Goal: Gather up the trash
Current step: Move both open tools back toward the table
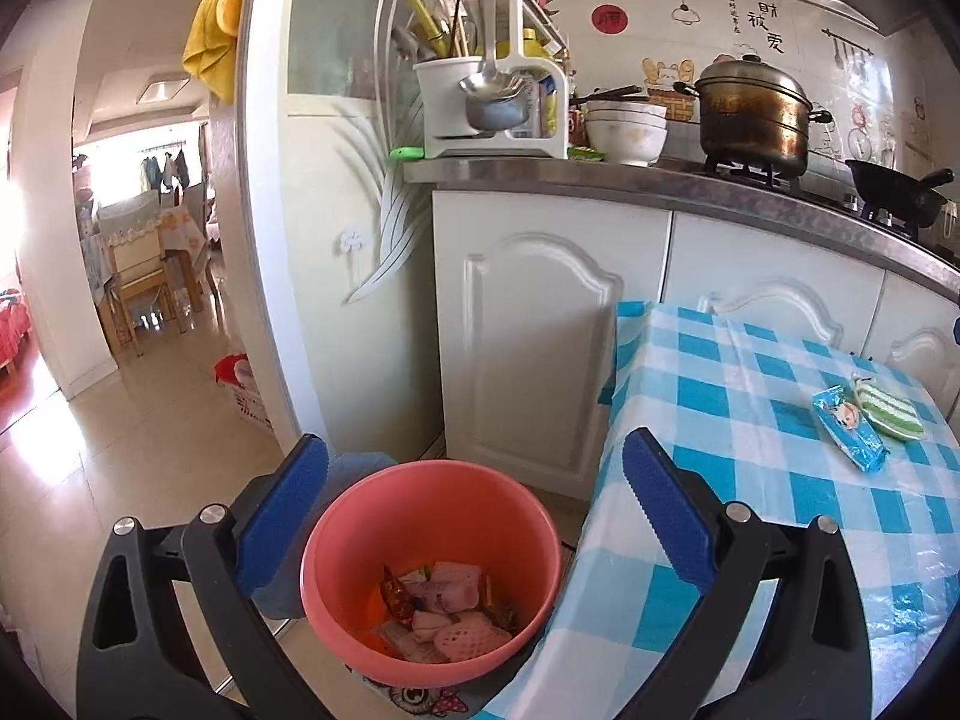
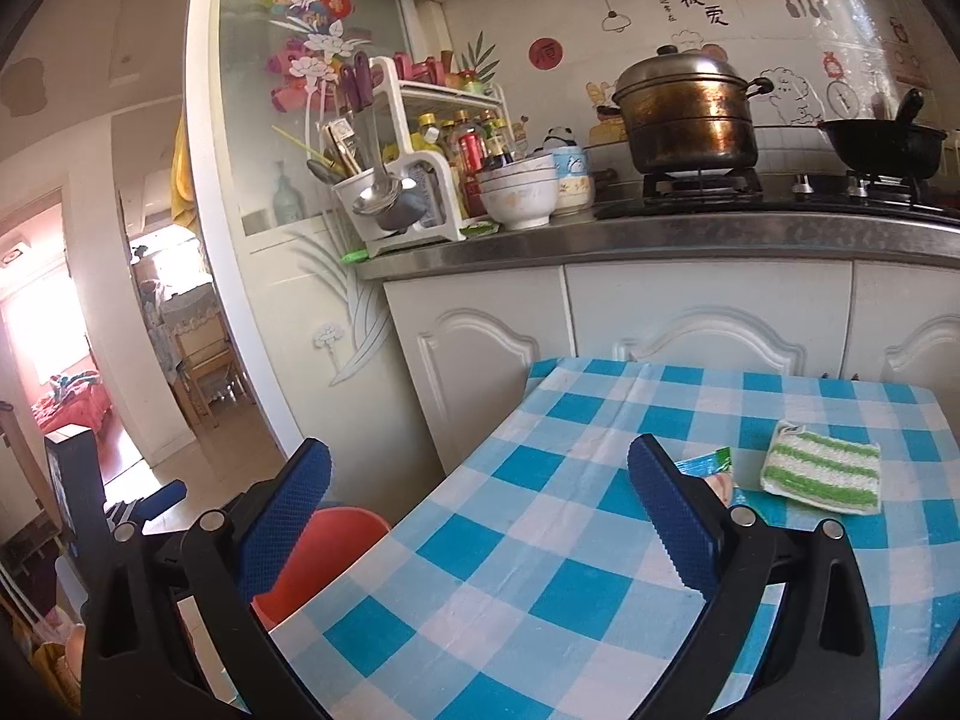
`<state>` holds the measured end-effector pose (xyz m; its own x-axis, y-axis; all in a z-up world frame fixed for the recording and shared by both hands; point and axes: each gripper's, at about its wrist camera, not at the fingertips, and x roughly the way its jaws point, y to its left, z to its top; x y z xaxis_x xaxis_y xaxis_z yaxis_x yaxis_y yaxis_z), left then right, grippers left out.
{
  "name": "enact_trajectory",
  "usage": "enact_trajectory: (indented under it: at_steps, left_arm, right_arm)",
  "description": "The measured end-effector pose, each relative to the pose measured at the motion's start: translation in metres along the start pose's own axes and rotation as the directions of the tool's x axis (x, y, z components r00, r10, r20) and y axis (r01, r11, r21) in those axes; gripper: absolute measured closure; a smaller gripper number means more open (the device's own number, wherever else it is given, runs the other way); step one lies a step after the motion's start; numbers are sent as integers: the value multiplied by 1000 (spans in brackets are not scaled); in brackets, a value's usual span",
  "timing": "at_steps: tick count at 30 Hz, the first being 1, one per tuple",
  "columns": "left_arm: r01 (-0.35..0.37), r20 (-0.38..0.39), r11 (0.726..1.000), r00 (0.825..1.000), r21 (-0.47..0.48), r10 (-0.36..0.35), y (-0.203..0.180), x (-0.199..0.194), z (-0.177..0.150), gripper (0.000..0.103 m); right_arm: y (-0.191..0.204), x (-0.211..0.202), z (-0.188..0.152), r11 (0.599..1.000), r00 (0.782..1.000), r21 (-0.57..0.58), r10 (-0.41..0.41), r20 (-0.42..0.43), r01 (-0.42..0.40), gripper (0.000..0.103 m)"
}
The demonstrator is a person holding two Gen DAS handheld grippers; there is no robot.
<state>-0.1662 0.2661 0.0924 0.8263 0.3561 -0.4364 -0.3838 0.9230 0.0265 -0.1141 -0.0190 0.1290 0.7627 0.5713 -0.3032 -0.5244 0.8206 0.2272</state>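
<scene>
Wrappers already lie in the pink bin [image 1: 432, 570], lower centre. The blue wrapper [image 1: 849, 429] at right remains on the table [image 1: 750, 480] — perhaps the last. The left gripper [image 1: 474, 516] and right gripper [image 2: 480, 516] both gape wide — empty.

Bright daylight glares white through the doorway [image 1: 114, 162]; kitchen evenly lit; sharp focus; fisheye edges bend, corners dark.

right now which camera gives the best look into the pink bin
The left wrist view. It looks down into the pink bin, showing its whole rim and the wrappers at the bottom. The right wrist view shows only a slice of the bin, cut off by the table and a gripper finger; nothing inside is visible.
</scene>
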Motion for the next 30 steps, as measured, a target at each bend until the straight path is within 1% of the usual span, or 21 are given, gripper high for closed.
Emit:
enact_trajectory:
  at_steps: [3, 6, 9, 13, 19, 22, 25, 30]
  left_arm:
    - [22, 42, 1000, 999, 2, -22, -9, -12, 2, 4]
    - [53, 45, 999, 998, 13, -53, -22, -19, 6, 4]
    - [63, 59, 998, 996, 26, -65, -32, -27, 8, 4]
    - [93, 76, 995, 992, 37, -96, -46, -37, 12, 4]
    - [127, 107, 990, 985, 59, -132, -69, -52, 14, 4]
    - [151, 101, 987, 983, 55, -156, -80, -54, 13, 4]
    - [196, 71, 979, 977, 55, -199, -91, -51, 12, 4]
    - [206, 33, 974, 977, 91, -210, -115, -43, 9, 4]
  right_arm:
    - [-9, -20, 5, 1000, 999, 19, -13, 40, 12, 5]
    - [-15, -40, 9, 999, 996, 36, -30, 80, 27, 5]
    - [-20, -59, 13, 998, 992, 40, -56, 110, 52, 5]
    - [-25, -83, 16, 994, 982, 36, -103, 159, 99, 5]
    - [-36, -110, 17, 991, 971, 50, -132, 201, 125, 5]
    - [-45, -122, 16, 990, 966, 59, -141, 218, 131, 5]
    - [-54, -131, 13, 985, 958, 67, -168, 233, 156, 5]
    - [-75, -141, 8, 980, 950, 92, -194, 244, 177, 5]
